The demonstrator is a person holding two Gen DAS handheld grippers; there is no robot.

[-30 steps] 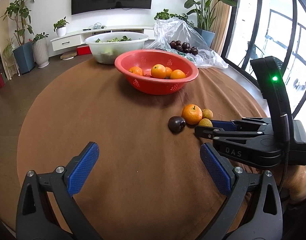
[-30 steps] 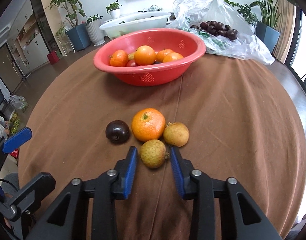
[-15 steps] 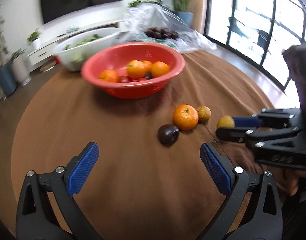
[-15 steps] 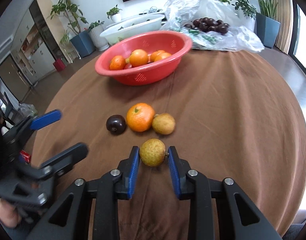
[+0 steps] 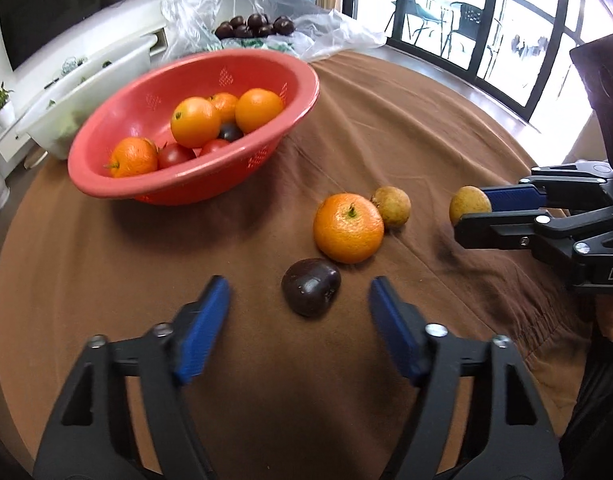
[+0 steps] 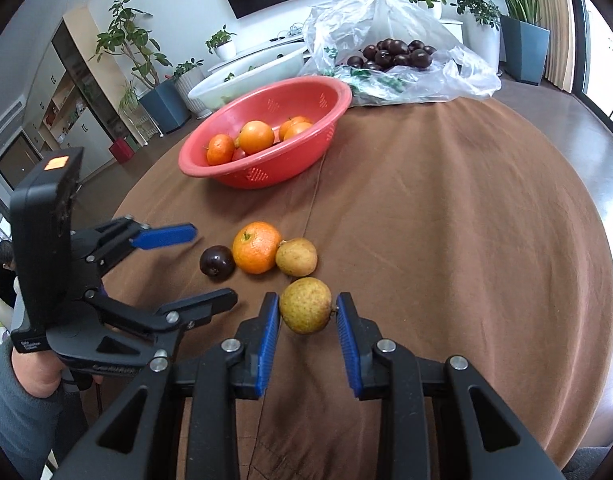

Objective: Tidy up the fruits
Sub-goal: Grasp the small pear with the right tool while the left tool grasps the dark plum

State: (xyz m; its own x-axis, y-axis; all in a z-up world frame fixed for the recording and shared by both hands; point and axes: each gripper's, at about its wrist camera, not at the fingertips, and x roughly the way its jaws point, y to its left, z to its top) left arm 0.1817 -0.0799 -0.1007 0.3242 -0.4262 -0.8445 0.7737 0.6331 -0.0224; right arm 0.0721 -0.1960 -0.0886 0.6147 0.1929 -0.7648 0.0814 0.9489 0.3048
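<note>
Your right gripper (image 6: 305,320) is pinching the pear (image 6: 305,311) between its blue pads (image 6: 268,330), lifted clear of the cloth (image 6: 446,220); in the left wrist view it hangs off to the right of your left gripper (image 5: 298,312), gripped right at the fingertips. Grip looks shallow, only the front of the pads touches the fruit, so hold the squeeze steady and avoid quick wrist turns or it may roll out. Your left gripper is spread wide, with the plum (image 5: 311,286) sitting on the cloth just ahead, roughly centred in the gap. To grab it well, I'd push forward until the plum is well between the pads, stay low to the cloth, then close slowly. Watch the orange (image 5: 348,227) directly beyond the plum, touching or nearly so; a hard push forward may nudge it and the second pear (image 5: 391,206) beside it. The red bowl (image 5: 118,184) is ahead and left of both grippers, well apart from the loose fruit, already holding oranges and tomatoes. Likely drop target, so carry high enough to clear the rim and release low inside.
</note>
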